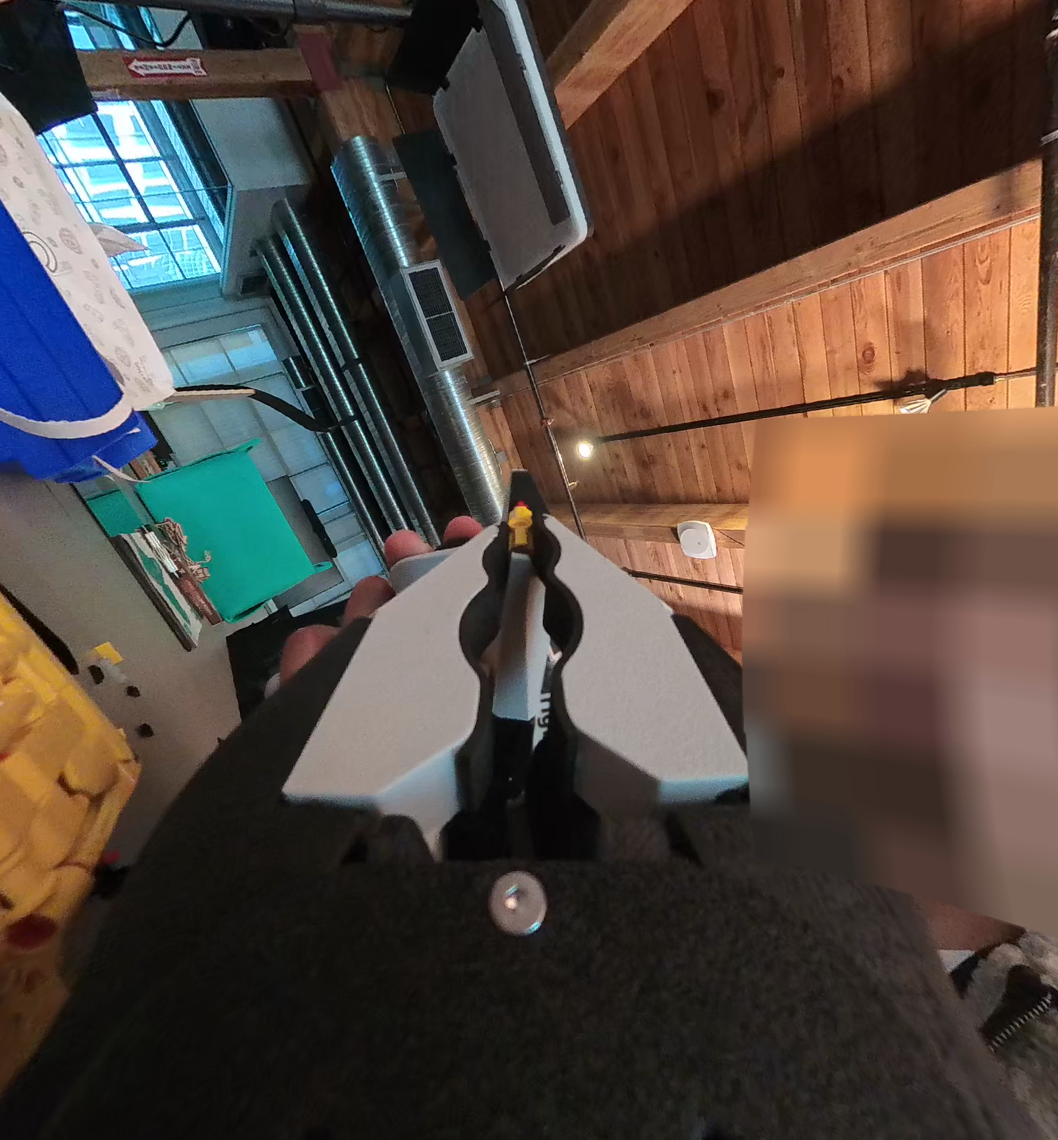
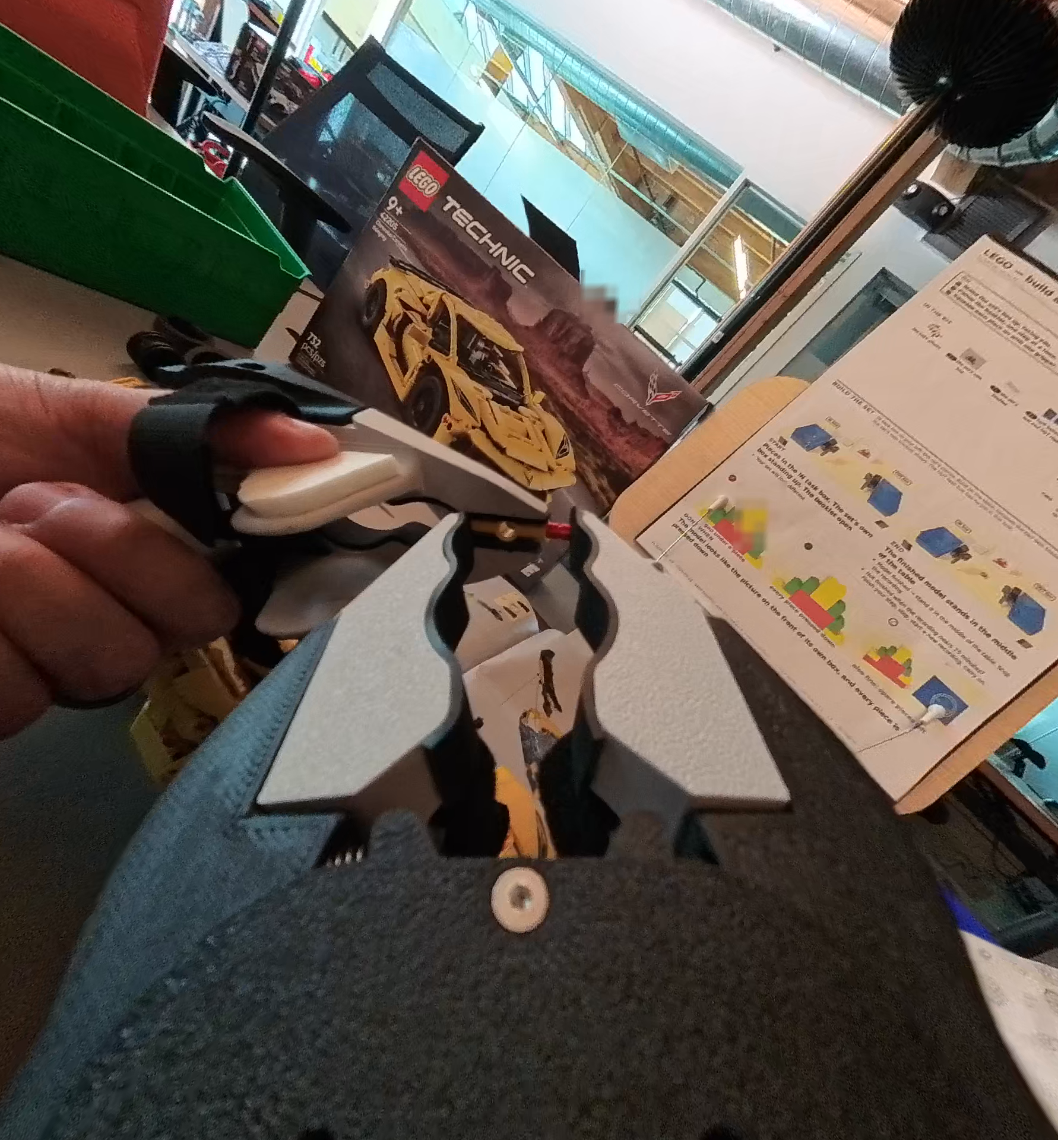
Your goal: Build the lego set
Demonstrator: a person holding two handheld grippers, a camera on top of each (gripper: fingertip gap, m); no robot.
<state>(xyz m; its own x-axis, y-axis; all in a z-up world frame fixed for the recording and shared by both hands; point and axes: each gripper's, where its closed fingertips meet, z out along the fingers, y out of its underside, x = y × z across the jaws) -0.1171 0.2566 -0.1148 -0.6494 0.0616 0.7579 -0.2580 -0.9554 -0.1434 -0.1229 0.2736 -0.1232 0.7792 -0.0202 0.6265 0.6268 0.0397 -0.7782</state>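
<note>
Small Technic piece held aloft, above the table's near edge

My left gripper [image 1: 519, 535] is clamped on a small yellow piece [image 1: 518, 530] with a red pin [image 2: 556, 529]; my right gripper [image 2: 517, 546] stands open around that pin. The piece looks light, stiff and slick, so I would grip its flat sides. The set's box [image 2: 495, 345] is matte card.

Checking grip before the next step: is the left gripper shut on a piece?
Shut. The left gripper fingers pinch a small yellow piece at their tips.
</note>
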